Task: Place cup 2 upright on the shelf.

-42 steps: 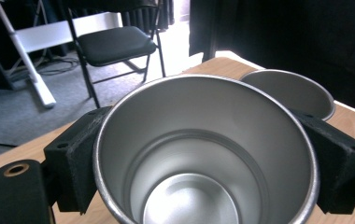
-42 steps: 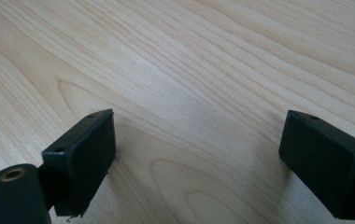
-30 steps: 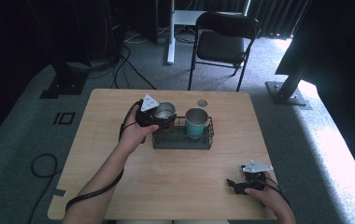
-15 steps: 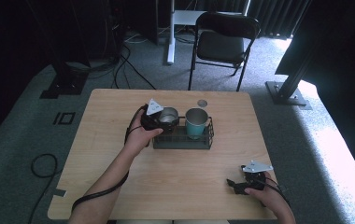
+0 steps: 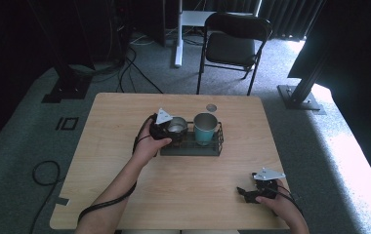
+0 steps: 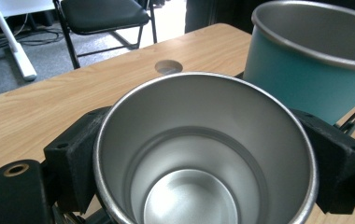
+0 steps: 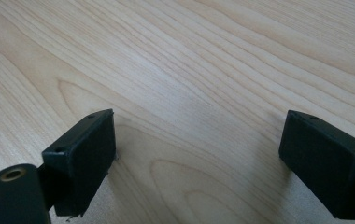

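A steel cup (image 6: pixel 203 154) is clamped between the jaws of the left claw (image 5: pixel 166 130), one jaw pressed on each side of its wall, as the left gripper view shows. The cup is upright and empty. In the high view it is seen at the left end of a dark wire rack (image 5: pixel 191 146) near the middle of the bench (image 5: pixel 125 112); whether its base is already seated in the rack or is held just above it cannot be told. A teal cup (image 5: pixel 205 128) stands upright in the rack's right half, just beside the steel one and apart from it by a narrow gap in the left gripper view (image 6: pixel 315 70).

The right claw (image 5: pixel 253 191) is rested low at the near right corner of the bench, well apart from the rack. Its jaws are spread wide with nothing between them, and bare wood is seen past them in the right gripper view.

The step in hand is judged to be the placing of the steel cup in the rack beside the teal one. The next move would call for the cup to be kept upright, lowered until its base is borne by the rack, and then released by spreading the jaws. Care would be needed that the teal cup is not knocked as the claw is drawn back.
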### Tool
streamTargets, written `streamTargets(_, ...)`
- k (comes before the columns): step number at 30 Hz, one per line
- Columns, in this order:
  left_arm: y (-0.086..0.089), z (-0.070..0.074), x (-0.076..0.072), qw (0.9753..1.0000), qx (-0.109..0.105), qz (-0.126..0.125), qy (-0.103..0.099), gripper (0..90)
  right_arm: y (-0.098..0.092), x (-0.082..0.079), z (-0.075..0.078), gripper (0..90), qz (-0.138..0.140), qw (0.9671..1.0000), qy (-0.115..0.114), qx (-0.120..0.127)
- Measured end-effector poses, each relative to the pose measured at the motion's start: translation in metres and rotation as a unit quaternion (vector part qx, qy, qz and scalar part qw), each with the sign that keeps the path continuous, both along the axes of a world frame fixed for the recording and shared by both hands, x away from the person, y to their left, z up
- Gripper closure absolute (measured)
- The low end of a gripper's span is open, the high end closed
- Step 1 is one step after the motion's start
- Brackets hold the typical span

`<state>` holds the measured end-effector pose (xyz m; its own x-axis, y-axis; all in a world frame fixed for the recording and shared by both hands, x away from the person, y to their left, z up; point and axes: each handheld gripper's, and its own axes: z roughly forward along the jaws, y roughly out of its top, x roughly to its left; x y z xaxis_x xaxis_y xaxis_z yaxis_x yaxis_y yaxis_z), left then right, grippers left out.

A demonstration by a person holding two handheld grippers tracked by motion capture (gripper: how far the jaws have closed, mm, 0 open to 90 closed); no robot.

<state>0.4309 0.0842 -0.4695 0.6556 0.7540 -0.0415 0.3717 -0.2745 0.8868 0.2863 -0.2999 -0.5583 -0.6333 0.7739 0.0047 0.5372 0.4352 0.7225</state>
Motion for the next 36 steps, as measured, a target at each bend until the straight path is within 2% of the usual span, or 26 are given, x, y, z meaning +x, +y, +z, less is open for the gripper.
streamTargets(5,-0.004,-0.007,0.001,0.9999,0.011,-0.007,0.000,13.8,0.000,0.000,0.000,10.5,0.000,1.0000,0.000,0.000)
streamTargets(7,-0.004,-0.009,0.001,0.9999,0.011,-0.010,-0.002,13.8,0.000,0.000,0.000,10.5,0.000,1.0000,0.000,0.000)
streamTargets(10,-0.006,-0.009,0.000,0.9996,0.021,-0.016,-0.008,13.6,0.000,0.000,0.000,10.5,0.000,1.0000,0.000,0.000)
streamTargets(11,-0.006,-0.009,0.000,0.9995,0.023,-0.020,-0.005,13.0,0.000,0.000,0.000,10.5,0.000,1.0000,0.000,0.000)
streamTargets(16,-0.005,-0.006,-0.001,0.9996,0.016,-0.021,-0.003,3.7,0.000,0.000,0.000,10.5,0.000,1.0000,0.000,0.000)
streamTargets(22,0.001,-0.001,-0.004,0.9997,0.007,-0.025,-0.005,3.0,0.000,0.000,0.000,10.5,0.000,1.0000,0.000,0.000)
streamTargets(27,0.006,0.001,-0.007,0.9998,0.002,-0.019,-0.004,3.1,0.000,0.000,0.000,10.5,0.000,1.0000,0.000,0.000)
streamTargets(32,0.013,0.005,-0.011,0.9998,-0.015,-0.014,-0.004,3.0,0.000,0.000,0.000,10.5,0.000,1.0000,0.000,0.000)
streamTargets(36,0.020,0.008,-0.014,0.9998,-0.017,-0.011,-0.002,3.1,0.000,0.000,0.000,10.5,0.000,1.0000,0.000,0.000)
